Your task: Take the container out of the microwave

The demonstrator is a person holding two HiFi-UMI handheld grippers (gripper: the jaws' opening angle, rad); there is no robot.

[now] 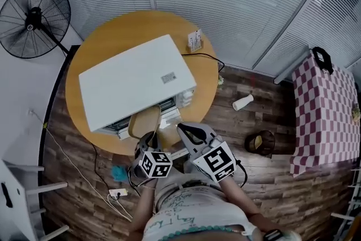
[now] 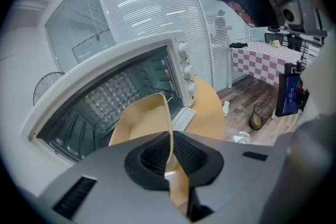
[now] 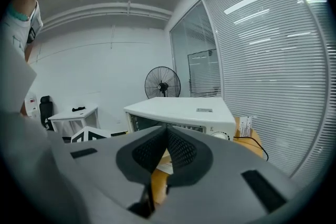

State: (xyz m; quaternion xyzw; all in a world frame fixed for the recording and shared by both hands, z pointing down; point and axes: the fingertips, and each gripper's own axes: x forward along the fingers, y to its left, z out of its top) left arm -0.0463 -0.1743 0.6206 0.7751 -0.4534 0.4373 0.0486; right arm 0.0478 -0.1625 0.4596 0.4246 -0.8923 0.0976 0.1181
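A white microwave oven (image 1: pixel 132 84) stands on a round wooden table (image 1: pixel 107 36). Its door (image 1: pixel 169 119) is folded down and the cavity (image 2: pixel 100 97) shows. A tan, shallow container (image 1: pixel 144 121) hangs just outside the opening, over the table's near edge. My left gripper (image 1: pixel 148 139) is shut on its near rim; in the left gripper view the container (image 2: pixel 139 123) tilts up from the left gripper (image 2: pixel 169 165). My right gripper (image 1: pixel 184 130) is to the right of it, near the door, shut with nothing held. In the right gripper view the right gripper (image 3: pixel 167 150) faces the oven (image 3: pixel 181 112).
A small card box (image 1: pixel 195 40) sits at the table's far right edge, with a black cable beside it. On the floor are a standing fan (image 1: pixel 34 18), a white bottle (image 1: pixel 243 101), a dark bin (image 1: pixel 260 143), a power strip (image 1: pixel 117 193) and a checkered-cloth table (image 1: pixel 324 110). Blinds close the far side.
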